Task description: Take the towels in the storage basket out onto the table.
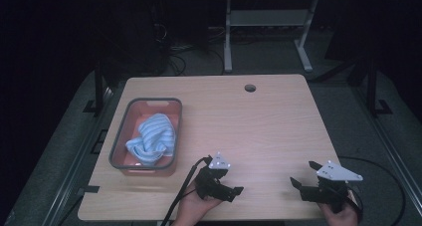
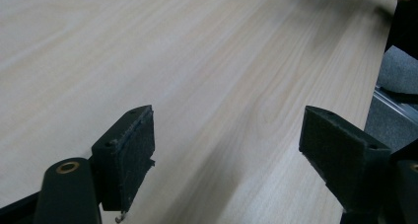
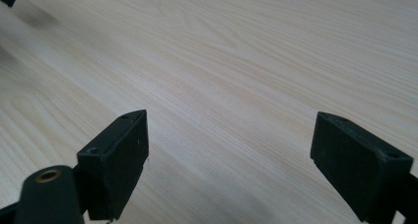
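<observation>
1. High view: dark room, a desk frame and cables behind; a pale wood counter (image 1: 259,116) with a cable hole near its far edge. A grey-rimmed bin (image 1: 175,131) sits by the left edge, holding a crumpled blue striped cloth (image 1: 153,139). The left hand-held gripper (image 1: 231,188) hovers near the front edge, right of the bin; the right hand-held gripper (image 1: 301,175) hangs toward the front right corner.
2. Left gripper view: jaws wide, nothing between, bare wood below.
3. Right gripper view: jaws wide, empty, over bare wood.
4. Judgement: the cloth looks like the target. Swing left over the bin's rim, drop onto a raised fold, pinch there, avoid the wall.
</observation>
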{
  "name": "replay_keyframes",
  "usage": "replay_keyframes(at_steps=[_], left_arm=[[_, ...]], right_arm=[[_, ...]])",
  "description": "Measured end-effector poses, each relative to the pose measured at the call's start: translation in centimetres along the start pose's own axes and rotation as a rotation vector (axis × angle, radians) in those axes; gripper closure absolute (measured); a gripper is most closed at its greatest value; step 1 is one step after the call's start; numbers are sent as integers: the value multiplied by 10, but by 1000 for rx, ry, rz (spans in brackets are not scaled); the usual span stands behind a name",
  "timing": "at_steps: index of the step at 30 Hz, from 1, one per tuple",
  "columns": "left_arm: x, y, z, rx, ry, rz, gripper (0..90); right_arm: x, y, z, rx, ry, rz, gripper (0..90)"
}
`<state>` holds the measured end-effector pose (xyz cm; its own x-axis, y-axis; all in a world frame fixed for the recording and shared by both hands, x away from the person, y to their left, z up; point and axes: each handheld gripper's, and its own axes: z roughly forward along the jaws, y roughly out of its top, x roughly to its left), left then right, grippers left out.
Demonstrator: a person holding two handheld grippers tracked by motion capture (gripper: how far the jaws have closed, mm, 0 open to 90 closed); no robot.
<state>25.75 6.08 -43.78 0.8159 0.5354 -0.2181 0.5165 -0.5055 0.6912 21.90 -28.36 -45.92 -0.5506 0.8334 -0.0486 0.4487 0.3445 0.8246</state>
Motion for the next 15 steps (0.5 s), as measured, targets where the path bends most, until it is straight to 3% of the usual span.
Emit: replay_keyframes(at_steps=[15], left_arm=[[22, 46, -21, 13, -24, -54, 193]], right_arm=[[4, 2, 1, 1, -4, -5, 142]])
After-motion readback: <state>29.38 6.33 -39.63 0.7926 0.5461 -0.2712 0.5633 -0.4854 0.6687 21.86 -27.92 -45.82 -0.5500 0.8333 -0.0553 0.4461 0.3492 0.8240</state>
